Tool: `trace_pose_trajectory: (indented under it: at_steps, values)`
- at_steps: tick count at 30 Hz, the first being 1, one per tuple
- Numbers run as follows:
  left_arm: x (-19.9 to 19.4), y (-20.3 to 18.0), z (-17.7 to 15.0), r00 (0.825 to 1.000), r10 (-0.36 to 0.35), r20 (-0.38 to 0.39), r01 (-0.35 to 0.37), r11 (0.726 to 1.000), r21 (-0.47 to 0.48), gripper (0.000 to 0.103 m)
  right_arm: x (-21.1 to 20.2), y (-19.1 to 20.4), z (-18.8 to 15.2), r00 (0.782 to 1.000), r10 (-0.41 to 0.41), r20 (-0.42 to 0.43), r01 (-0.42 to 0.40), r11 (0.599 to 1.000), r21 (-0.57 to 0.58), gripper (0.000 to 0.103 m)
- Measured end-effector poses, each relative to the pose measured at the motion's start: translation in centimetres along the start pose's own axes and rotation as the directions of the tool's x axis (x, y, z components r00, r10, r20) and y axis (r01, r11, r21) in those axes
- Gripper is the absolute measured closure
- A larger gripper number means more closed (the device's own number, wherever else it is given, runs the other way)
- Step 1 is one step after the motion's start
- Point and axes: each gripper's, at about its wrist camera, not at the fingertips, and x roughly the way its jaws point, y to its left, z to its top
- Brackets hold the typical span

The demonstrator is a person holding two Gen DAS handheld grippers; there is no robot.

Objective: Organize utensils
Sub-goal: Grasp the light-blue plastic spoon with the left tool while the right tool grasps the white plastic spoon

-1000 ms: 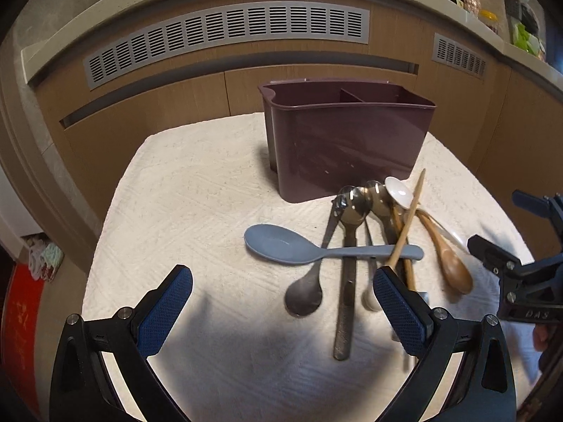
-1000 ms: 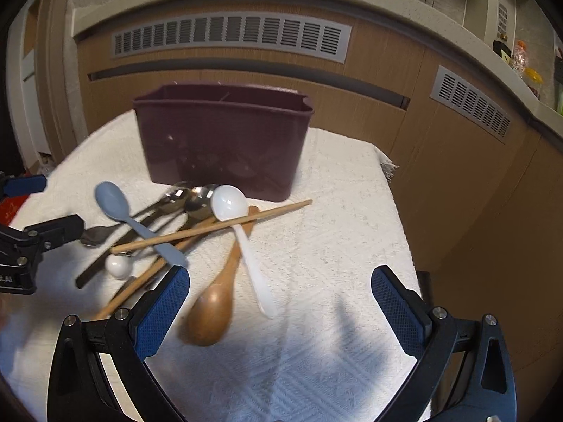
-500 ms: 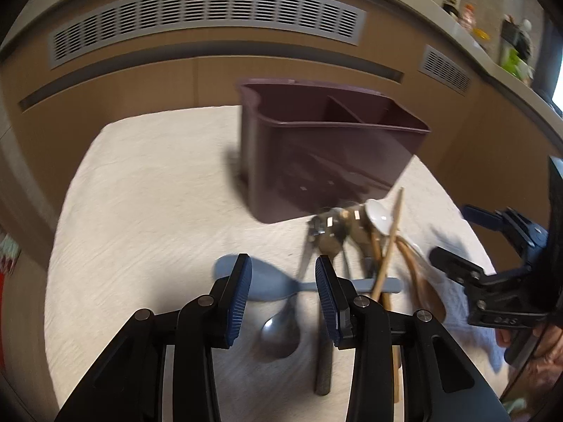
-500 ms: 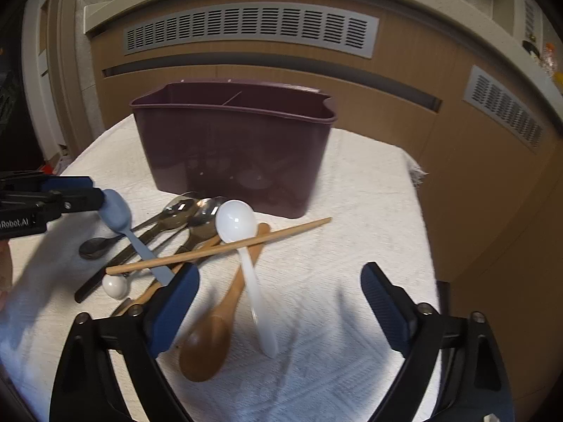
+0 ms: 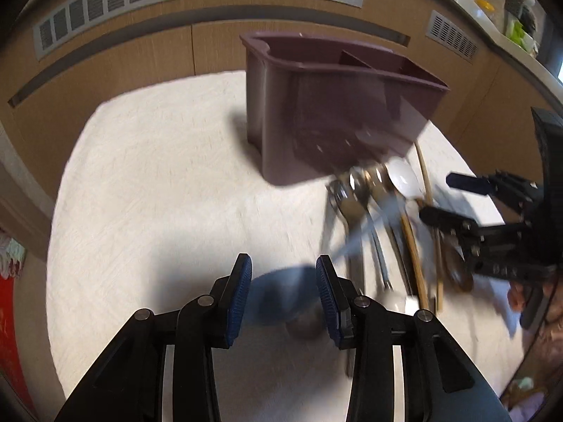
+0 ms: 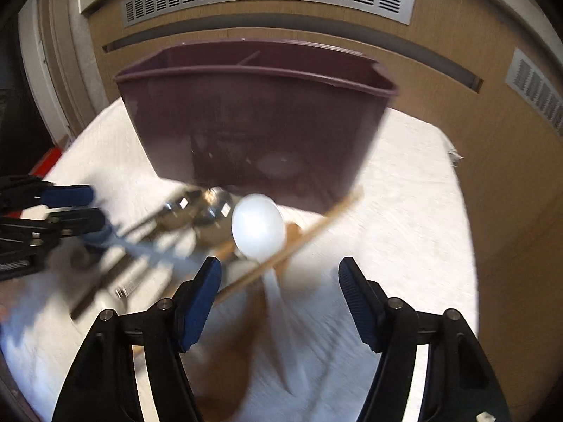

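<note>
While my left view looks past the caddy's (image 5: 337, 119) end wall and catches its inner divider, my right view faces the broad front wall and shows the white spoon (image 6: 258, 227) sharply, which the left sees only as a pale bowl in the blurred pile.

Between my left gripper's (image 5: 283, 293) pads sits the blue spoon's (image 5: 281, 292) bowl. Its handle runs up and to the right toward the metal spoons (image 5: 355, 190). The jaws stand narrow around the bowl; through the blur I cannot tell whether the pads press it.

My right gripper's (image 6: 279, 295) jaws are closing, wide yet. The white spoon's handle and the wooden spoon (image 6: 225, 358) run between the fingers, touching neither pad. A chopstick (image 6: 295, 246) crosses just ahead of the left pad, slanting up to the right.

Left of my left fingers the white cloth (image 5: 147, 190) lies bare. Right of my right fingers it is bare as well, up to its frayed edge by the wooden cabinet (image 6: 492, 161).
</note>
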Motion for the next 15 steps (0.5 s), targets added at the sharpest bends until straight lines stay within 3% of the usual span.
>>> trace_pose_trajectory:
  at_steps: [3, 7, 12, 15]
  values:
    - [-0.2, -0.3, -1.8, 0.997, -0.058, -0.059, 0.057, 0.998, -0.007, 0.063, -0.4, -0.8, -1.3, 1.0, -0.019, -0.013, 0.019, 1.0, -0.007, 0.037]
    - [-1.5, -1.2, -2.7, 0.998, -0.066, -0.023, 0.068, 0.996, 0.052, 0.063, -1.3, -1.6, -2.8, 1.0, 0.001, 0.002, -0.002, 1.0, 0.025, 0.036]
    - [-2.6, -2.2, -0.6, 0.998, -0.044, 0.036, 0.039, 0.991, 0.128, 0.063, -3.0, -1.9, -2.9, 0.999, 0.018, 0.051, -0.021, 0.998, 0.057, 0.036]
    - [-1.6, -3.6, 1.7, 0.998, -0.056, 0.022, 0.051, 0.982, 0.181, 0.064, -3.4, -2.0, -3.0, 0.997, 0.023, 0.07, -0.029, 0.996, 0.079, 0.035]
